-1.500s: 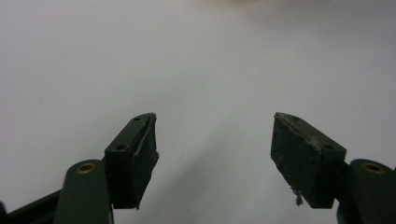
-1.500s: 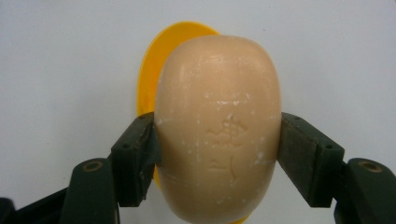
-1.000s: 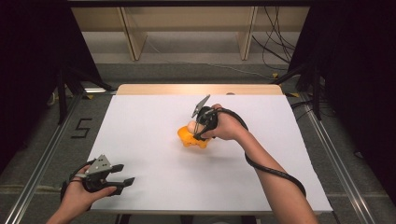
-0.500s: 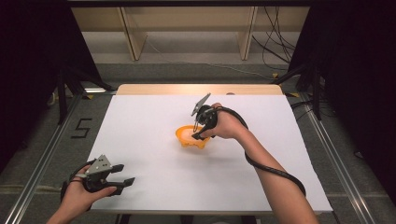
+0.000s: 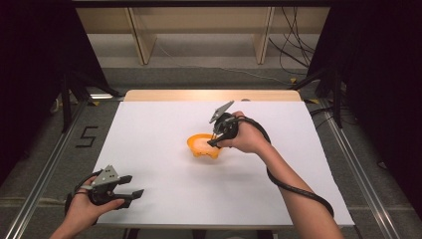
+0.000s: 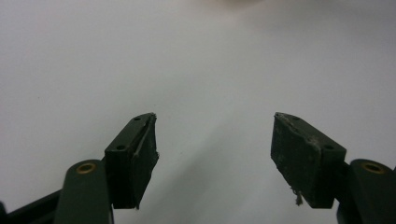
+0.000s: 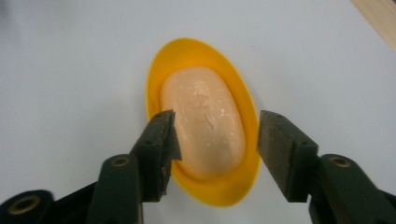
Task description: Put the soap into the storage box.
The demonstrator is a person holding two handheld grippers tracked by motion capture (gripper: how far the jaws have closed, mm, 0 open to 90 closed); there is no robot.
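Observation:
An orange oval dish (image 7: 201,46) sits near the middle of the white table and holds a pale peach bar of soap (image 7: 203,121). My right gripper (image 7: 217,119) points down over it, and its jaws have just been closing, with the soap between them. The left pad is at the soap's edge, while the right pad stands off it above the dish rim. In the high view the dish (image 5: 199,152) lies just left of my right gripper (image 5: 215,139). My left gripper (image 5: 133,185) rests open at the table's front left, and it (image 6: 215,119) holds nothing.
White table top (image 5: 159,124) spreads around the dish, with a wooden strip along its far edge. Metal rails run down both sides of the table. A cable trails from my right gripper along the forearm.
The right hand has shifted slightly over the dish, so more of the dish's rim shows. The left hand and its gripper have stayed put.

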